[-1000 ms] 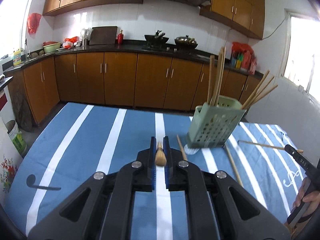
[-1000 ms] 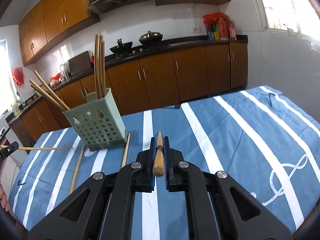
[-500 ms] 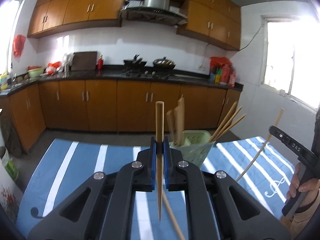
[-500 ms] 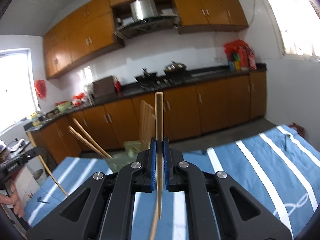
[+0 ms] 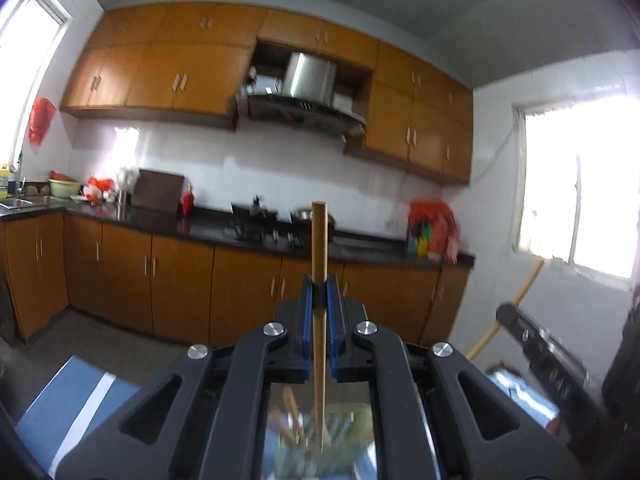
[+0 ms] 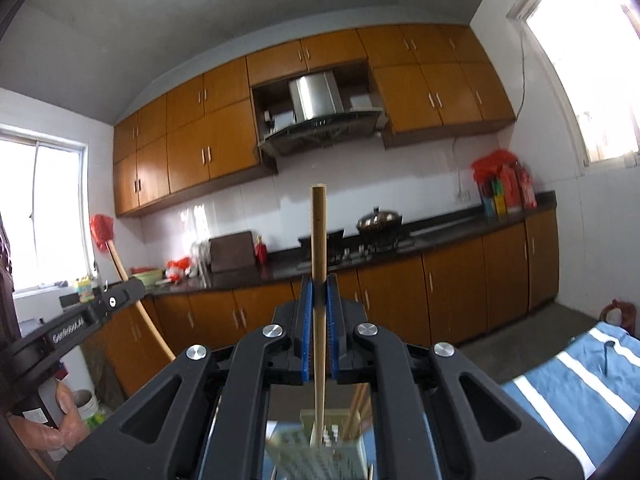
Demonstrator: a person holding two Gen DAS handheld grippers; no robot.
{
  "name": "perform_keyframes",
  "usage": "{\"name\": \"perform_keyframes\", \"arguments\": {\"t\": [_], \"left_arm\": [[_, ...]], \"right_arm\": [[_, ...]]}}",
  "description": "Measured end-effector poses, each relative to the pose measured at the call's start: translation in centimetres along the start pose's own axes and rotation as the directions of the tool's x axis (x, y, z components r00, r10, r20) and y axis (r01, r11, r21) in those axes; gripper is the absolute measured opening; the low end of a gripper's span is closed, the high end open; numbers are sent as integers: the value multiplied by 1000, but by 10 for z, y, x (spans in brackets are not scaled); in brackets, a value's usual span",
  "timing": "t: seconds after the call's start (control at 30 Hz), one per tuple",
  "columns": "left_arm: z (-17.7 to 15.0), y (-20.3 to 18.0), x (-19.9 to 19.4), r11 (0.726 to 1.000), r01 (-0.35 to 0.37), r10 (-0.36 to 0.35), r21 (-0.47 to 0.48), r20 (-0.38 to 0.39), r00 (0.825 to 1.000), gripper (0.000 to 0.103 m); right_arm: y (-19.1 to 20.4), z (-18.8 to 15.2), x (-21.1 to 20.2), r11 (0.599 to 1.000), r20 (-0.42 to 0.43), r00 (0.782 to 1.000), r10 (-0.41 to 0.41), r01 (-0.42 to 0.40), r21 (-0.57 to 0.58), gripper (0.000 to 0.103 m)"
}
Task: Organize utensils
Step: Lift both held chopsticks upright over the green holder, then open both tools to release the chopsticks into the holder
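My left gripper (image 5: 319, 284) is shut on a wooden chopstick (image 5: 319, 240) that stands upright, its thin tip hanging above the blurred green holder (image 5: 344, 432) seen below between the arms. My right gripper (image 6: 318, 284) is shut on another upright wooden chopstick (image 6: 318, 232), whose lower end hangs over the green perforated holder (image 6: 320, 452) with several chopsticks in it. Each gripper shows in the other's view: the right gripper (image 5: 505, 312) with its chopstick at the right edge, the left gripper (image 6: 134, 286) with its stick at the left, held by a hand (image 6: 68, 412).
The blue white-striped tablecloth (image 6: 576, 380) shows at lower right, and its near-left corner (image 5: 68, 396) in the left wrist view. Wooden kitchen cabinets (image 6: 452, 292), a dark counter with a stove and pots, and a range hood (image 6: 316, 120) fill the background.
Both grippers have risen and tilted up from the table toward level, each lifting its chopstick upright. The holder has dropped from mid-view to beneath the gripper arms.
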State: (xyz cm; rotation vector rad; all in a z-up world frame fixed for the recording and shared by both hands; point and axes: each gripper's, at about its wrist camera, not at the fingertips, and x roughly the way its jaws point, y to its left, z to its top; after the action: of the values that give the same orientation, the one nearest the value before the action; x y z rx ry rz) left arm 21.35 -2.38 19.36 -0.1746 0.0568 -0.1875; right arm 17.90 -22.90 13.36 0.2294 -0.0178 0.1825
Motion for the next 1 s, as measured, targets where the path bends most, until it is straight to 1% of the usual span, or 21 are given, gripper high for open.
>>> {"name": "perform_keyframes", "arguments": {"t": [0.1,0.17,0.3,0.5,0.53,0.6,0.67,0.7,0.73,0.77,0.9,0.97,1.0], "left_arm": [[-2,-1,16,1000,-21,21,-1,38,999,8],[-11,-1,30,999,-39,39,2,37,999,8],[-38,4,54,999,-45,44,-23,-18,999,8],[-63,19,66,998,-52,48,-39,-92,995,8],[-65,21,65,998,-56,51,-42,-104,993,8],[-66,24,61,997,-61,56,-45,-112,992,13],[-65,27,56,997,-70,66,-40,-114,991,18],[-63,29,53,997,-73,69,-38,-112,991,19],[-60,30,48,996,-76,72,-38,-110,991,19],[-57,32,42,996,-80,76,-37,-109,991,21],[-49,40,16,994,-107,103,-31,-111,988,28],[-49,44,1,993,-118,114,-25,-121,986,31],[-50,47,-6,992,-125,122,-22,-129,984,33]], "right_arm": [[0,-7,19,1000,10,1000,-19,19,-4,7],[0,-15,28,999,0,999,-33,33,-8,7],[-6,-37,45,999,-69,997,-40,40,3,8],[-2,-51,47,999,-132,991,-34,33,-9,8],[-1,-52,47,999,-143,989,-32,30,-11,8],[-1,-51,45,1000,-157,987,-28,26,-13,10],[0,-50,43,999,-162,986,-33,31,-15,20],[-1,-48,39,999,-159,987,-36,35,-11,29],[0,-46,37,999,-155,987,-37,36,-9,32],[2,-45,37,999,-153,987,-38,37,-8,32],[1,-35,15,998,-134,989,-54,52,-19,32],[-2,-32,3,998,-132,989,-66,64,-22,34],[-4,-32,-5,997,-137,987,-80,77,-26,37]]}}
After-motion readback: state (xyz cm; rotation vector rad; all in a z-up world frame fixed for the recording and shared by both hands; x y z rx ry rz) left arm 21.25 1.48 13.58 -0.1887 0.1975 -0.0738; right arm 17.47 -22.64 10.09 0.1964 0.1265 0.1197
